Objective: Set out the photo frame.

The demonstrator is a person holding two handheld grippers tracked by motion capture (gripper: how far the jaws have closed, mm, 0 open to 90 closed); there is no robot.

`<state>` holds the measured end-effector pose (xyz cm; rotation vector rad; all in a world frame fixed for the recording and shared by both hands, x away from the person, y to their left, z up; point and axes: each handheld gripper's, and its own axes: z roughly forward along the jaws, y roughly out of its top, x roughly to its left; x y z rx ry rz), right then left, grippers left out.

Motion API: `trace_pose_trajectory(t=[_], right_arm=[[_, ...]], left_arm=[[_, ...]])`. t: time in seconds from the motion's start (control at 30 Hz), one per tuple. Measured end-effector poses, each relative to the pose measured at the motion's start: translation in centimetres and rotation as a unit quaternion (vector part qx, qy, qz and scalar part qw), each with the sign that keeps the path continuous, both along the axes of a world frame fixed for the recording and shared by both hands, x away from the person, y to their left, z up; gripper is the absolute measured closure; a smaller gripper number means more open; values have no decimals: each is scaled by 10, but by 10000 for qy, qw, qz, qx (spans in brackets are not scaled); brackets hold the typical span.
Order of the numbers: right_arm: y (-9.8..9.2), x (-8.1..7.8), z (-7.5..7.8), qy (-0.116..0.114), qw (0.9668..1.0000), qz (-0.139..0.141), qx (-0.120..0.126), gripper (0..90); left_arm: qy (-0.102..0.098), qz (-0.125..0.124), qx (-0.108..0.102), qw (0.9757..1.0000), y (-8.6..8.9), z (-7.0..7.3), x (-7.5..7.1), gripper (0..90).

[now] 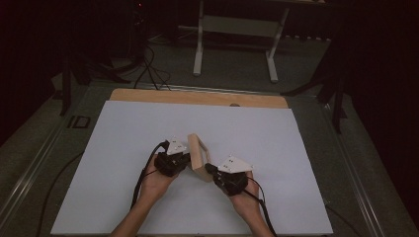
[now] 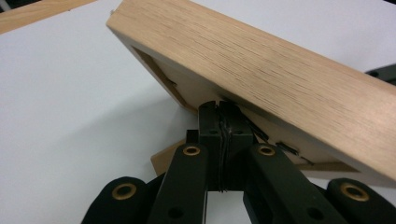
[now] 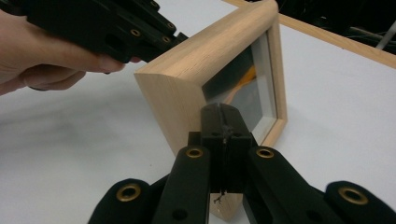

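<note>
Light wooden picture frame (image 1: 199, 157) standing on edge on white desk (image 1: 113, 163), left tongs (image 1: 184, 159) and right tongs (image 1: 209, 168) pressed together, flanking it.

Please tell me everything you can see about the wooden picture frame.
The frame is light wood with visible grain, deep, with rounded outer edges. Its front holds a glass pane over a picture with an orange patch. The back shows a recessed panel with small clips. It stands on edge on the white sheet, tilted. The shut left tool presses against its back. The shut right tool meets its front at a lower corner. Whether either pinches anything I cannot tell.
</note>
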<state>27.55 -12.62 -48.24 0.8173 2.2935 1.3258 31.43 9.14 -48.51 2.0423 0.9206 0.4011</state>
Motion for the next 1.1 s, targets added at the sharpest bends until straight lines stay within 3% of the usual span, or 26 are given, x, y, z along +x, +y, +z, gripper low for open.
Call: trace_pose_trajectory(t=[1.1], right_arm=[[10, -5, -1, 36, 9998, 181, -6, 898]], left_arm=[[18, -95, -64, 9999, -1, -1, 8, 892]])
